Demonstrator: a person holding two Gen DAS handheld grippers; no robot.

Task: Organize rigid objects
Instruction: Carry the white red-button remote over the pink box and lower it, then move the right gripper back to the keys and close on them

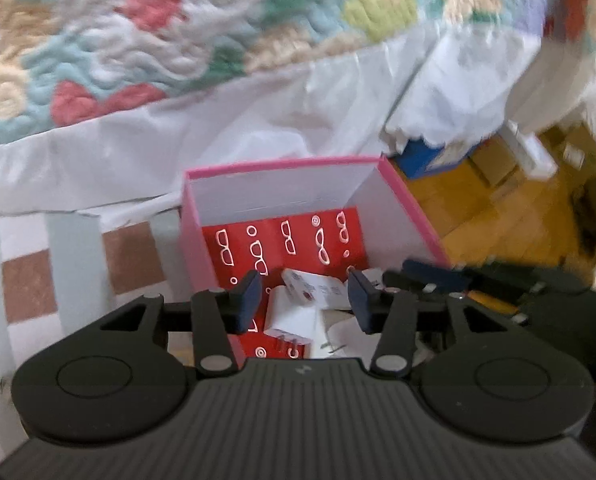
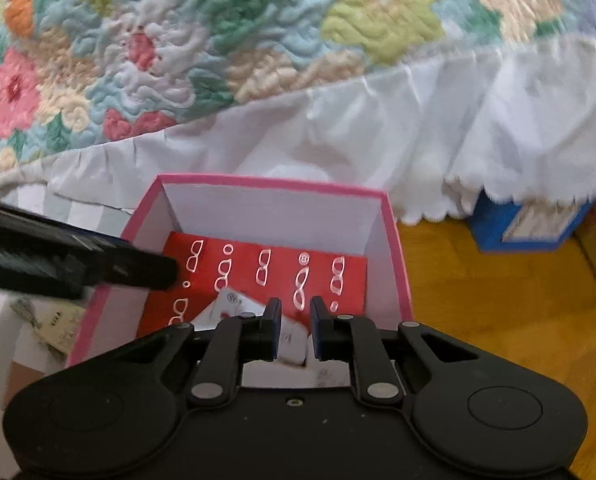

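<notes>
Hovering over the pink box (image 1: 397,200), both grippers sit right at its near rim, which I'd guess is because that's the drop spot for sorted stuff. Left gripper (image 1: 302,302) is spread wide with nothing between its fingers; the right gripper (image 2: 296,330) has its fingers close together, but whether it's pinching anything I can't tell. A white charger block (image 1: 288,314) lies on the red glasses-print liner (image 1: 282,236) near the box's front, beside a white printed carton (image 1: 317,286). The charger's long axis seems to run toward the camera, tilted, though it's too blurry to say which end the prongs are on.
</notes>
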